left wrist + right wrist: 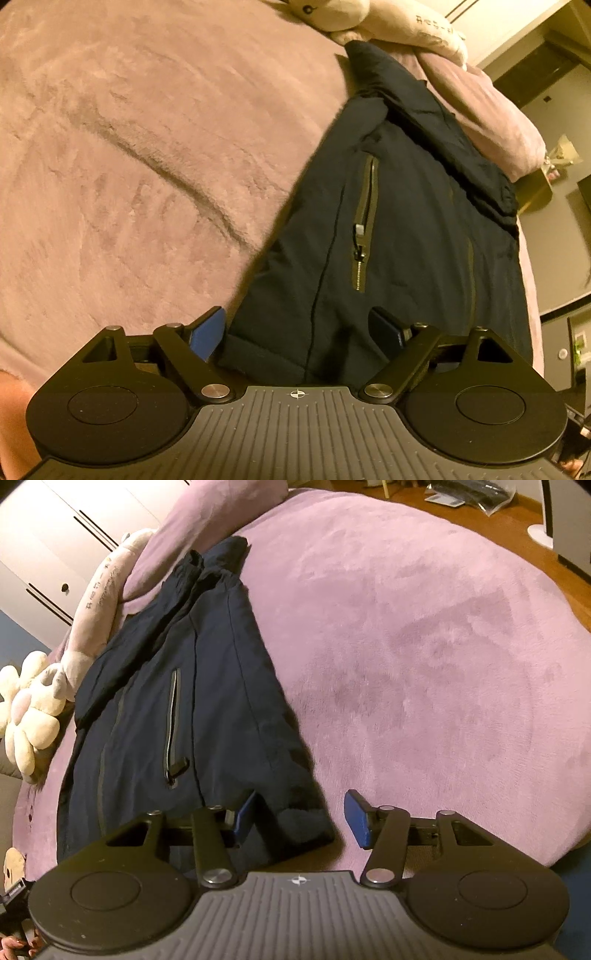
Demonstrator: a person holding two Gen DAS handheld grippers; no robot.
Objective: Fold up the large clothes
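both grippers, left gripper and right gripper, wide, unclamped, straddle jacket hem corners low in frame; seat pads deeper before pinching.

Jacket was plain dark navy; blanket mauve-pink; pads blue; plush toy cream.

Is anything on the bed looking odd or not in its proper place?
Little stands out. The dark jacket lies folded lengthwise on the pink blanket, with its pocket zipper partly open. Plush toys crowd its far edge.
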